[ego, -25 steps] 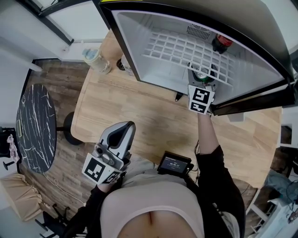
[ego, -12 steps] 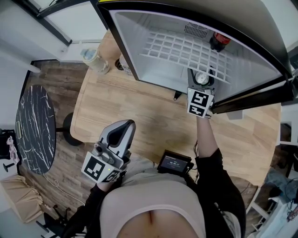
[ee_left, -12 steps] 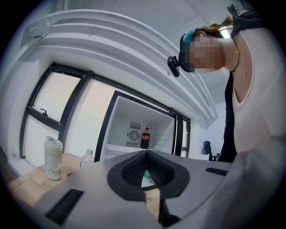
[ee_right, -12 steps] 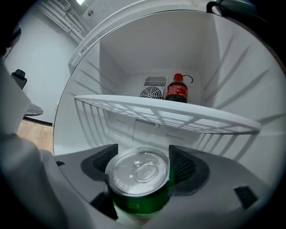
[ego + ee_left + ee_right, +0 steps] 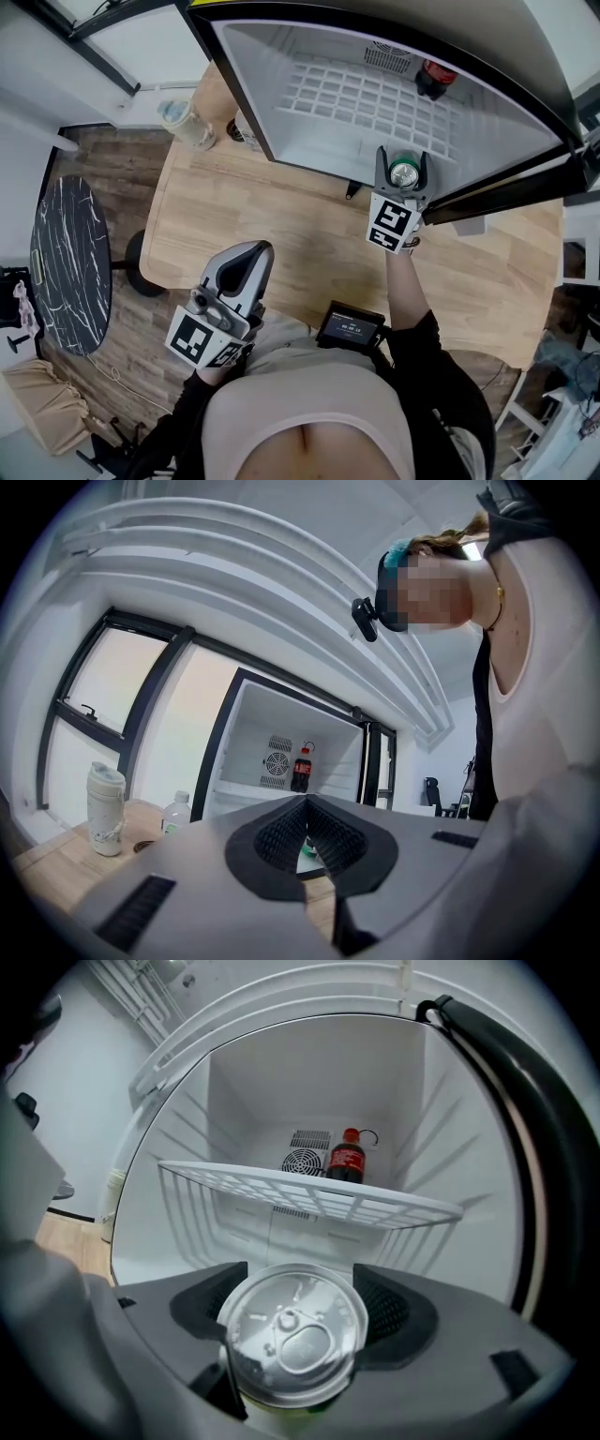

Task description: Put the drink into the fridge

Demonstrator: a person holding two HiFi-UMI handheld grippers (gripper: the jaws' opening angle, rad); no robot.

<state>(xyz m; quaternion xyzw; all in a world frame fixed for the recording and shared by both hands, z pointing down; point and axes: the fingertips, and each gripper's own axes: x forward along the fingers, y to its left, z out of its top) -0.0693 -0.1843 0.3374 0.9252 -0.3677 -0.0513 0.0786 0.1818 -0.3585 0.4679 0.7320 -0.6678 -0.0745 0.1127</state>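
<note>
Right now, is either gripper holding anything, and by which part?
The right gripper holds the drink can by its sides, near the top. The left gripper holds nothing.

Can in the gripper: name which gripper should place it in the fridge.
Right. The right gripper is shut on the can at the mouth of the open fridge, below the wire shelf. The left gripper, shut and empty, is back by the person.

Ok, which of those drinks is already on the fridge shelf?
The red-labelled cola bottle at the back of the wire shelf. The can is in the right gripper's jaws; the water bottle stands on the table.
</note>
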